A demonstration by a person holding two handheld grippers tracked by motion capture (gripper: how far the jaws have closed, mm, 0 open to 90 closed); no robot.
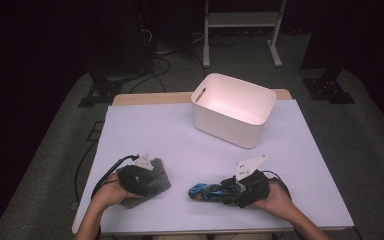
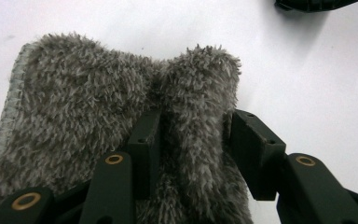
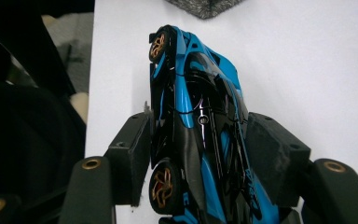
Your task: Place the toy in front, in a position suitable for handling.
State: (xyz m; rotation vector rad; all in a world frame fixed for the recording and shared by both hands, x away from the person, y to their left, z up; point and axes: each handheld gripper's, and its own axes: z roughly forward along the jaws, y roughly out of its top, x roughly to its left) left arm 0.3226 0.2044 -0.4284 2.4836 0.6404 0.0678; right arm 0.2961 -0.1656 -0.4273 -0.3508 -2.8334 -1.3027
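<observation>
Left tool (image 2: 186,135) pinches a fold of the grey fuzzy cloth (image 1: 147,182), lower left. Right tool (image 3: 198,154) clamps the blue toy car (image 1: 211,191), lower centre. Lift both straight up, then over the white bin (image 1: 232,109).

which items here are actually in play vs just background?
In play:
- grey fluffy cloth, a fold of it pinched in the left tongs
- blue and black toy car, between the pads of the right tongs
- white bin, possibly the drop target

Background:
- white table cover
- metal stand on the floor behind
- floor cables
</observation>
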